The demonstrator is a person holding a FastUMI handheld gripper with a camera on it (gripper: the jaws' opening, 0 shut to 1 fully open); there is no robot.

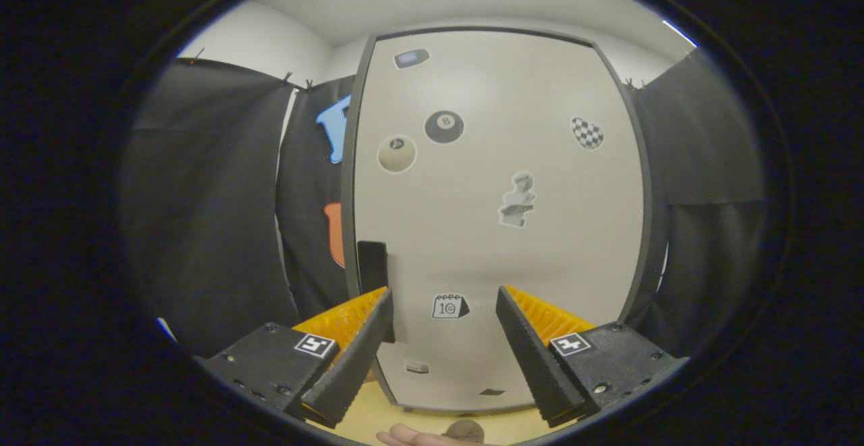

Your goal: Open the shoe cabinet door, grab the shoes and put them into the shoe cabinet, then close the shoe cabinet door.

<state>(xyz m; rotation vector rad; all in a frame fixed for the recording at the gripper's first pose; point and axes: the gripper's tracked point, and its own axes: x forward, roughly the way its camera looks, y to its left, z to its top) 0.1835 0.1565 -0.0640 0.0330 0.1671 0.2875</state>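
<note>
Gripper [445,318] spread, empty; closed cabinet door [499,230] ahead, black handle [372,264] beyond left finger.

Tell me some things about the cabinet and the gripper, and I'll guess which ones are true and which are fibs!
1. The shoe cabinet door is shut. True.
2. The gripper squeezes a shoe. False: its fingers are open, nothing between them.
3. The black handle sits just ahead of the left finger. True.
4. The door has no stickers. False: it has several, like the black ball sticker.
</note>
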